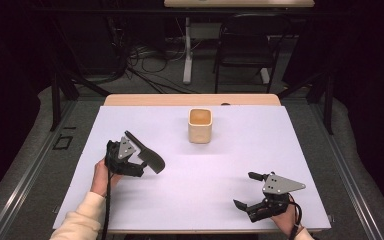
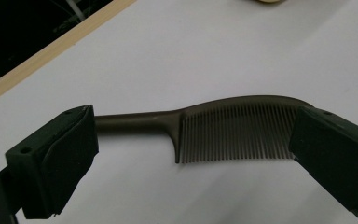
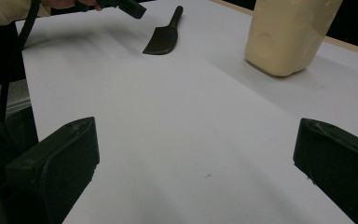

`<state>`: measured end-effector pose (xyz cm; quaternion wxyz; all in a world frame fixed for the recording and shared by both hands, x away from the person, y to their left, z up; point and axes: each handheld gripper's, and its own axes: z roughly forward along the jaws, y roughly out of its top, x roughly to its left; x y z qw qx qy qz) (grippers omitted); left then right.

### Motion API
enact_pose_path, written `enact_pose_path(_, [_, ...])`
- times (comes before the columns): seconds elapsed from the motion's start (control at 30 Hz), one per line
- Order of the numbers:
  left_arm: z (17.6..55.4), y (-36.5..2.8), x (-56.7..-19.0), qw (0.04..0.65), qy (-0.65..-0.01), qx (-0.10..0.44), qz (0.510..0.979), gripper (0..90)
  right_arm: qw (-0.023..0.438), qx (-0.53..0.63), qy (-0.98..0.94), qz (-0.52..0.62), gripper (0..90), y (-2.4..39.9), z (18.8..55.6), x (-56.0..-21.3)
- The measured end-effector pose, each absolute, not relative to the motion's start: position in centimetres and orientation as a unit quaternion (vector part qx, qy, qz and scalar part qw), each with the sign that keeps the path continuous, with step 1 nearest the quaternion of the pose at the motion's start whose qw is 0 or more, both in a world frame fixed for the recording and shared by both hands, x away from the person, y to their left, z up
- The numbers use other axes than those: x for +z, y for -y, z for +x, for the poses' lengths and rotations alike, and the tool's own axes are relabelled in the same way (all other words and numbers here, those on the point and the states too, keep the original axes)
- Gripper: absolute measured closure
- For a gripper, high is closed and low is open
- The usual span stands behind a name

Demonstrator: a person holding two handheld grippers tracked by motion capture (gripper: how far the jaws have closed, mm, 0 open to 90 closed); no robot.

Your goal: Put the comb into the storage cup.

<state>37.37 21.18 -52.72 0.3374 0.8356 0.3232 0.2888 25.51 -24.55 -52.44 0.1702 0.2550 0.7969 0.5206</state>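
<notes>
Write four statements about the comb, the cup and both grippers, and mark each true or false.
1. The comb lies flat on the white table. True.
2. The left gripper is clamped shut on the comb. False: its jaws stand open, one off each end of it.
3. The beige cup lies tipped on its side. False: it stands upright.
4. The right gripper is open with nothing between its jaws. True.
</notes>
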Motion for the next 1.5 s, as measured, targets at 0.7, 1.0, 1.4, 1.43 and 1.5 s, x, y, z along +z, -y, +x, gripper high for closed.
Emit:
enact_pose_path(0.7, [42.1,-22.3,-51.8,0.325,-0.378,0.256,0.828,0.1,0.171,0.52,-0.798,0.252,0.0,24.5,25.5,-52.4])
enact_pose_path(1.0, [44.3,-22.5,-51.9,0.315,-0.397,0.232,0.831,0.0,0.169,0.52,-0.798,0.252,0.0,24.4,25.6,-52.5])
enact_pose_path(1.4, [46.4,-22.6,-52.0,0.312,-0.405,0.254,0.821,14.3,0.168,0.52,-0.798,0.252,0.0,24.5,25.6,-52.5])
enact_pose_path(1.43, [46.5,-22.7,-52.0,0.313,-0.406,0.255,0.82,28.5,0.168,0.521,-0.798,0.252,0.0,24.5,25.6,-52.5])
enact_pose_path(1.5, [46.8,-22.8,-52.1,0.311,-0.409,0.26,0.817,33.0,0.167,0.521,-0.798,0.252,0.0,24.5,25.6,-52.5])
